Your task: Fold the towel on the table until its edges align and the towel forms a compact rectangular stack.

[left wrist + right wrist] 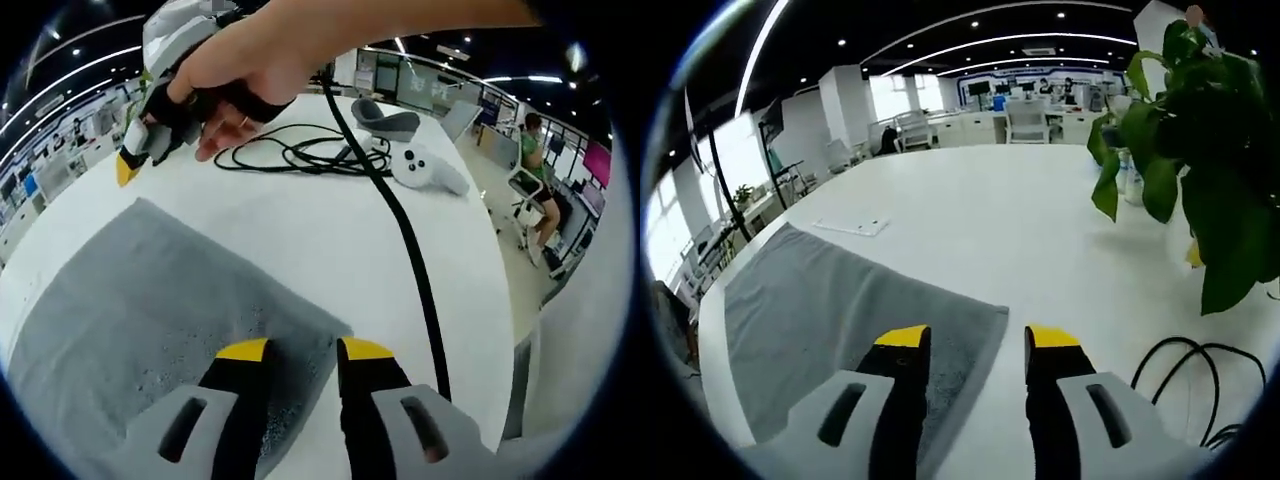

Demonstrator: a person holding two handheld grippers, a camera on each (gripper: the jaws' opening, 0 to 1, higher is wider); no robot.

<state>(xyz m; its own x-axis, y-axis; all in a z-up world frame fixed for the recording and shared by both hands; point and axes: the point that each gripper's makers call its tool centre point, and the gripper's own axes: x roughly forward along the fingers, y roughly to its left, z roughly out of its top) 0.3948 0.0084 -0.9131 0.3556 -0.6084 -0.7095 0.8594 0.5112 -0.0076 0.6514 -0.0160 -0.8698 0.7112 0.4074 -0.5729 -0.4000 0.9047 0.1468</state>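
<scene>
One towel (pixel 160 310), flat on table (pixel 1040 230): soft, limp, light. My L gripper (pixel 303 350) and R gripper (pixel 978 337) are both agape, empty; pinch near corners.

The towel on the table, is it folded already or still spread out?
Spread out. The gray towel lies flat on the white table as a single layer, with no fold visible in either view.

A towel (pixel 170 310) lies flat on a table (pixel 330 240), its near corner beneath the left gripper (pixel 303 350). Beyond it, a hand (pixel 250 65) holds the right gripper (pixel 135 160) above the tabletop. Cables (pixel 300 155) and a controller (pixel 425 168) lie farther back; in the right gripper view, a plant (pixel 1200 150) stands right of the towel (pixel 840 310).
</scene>
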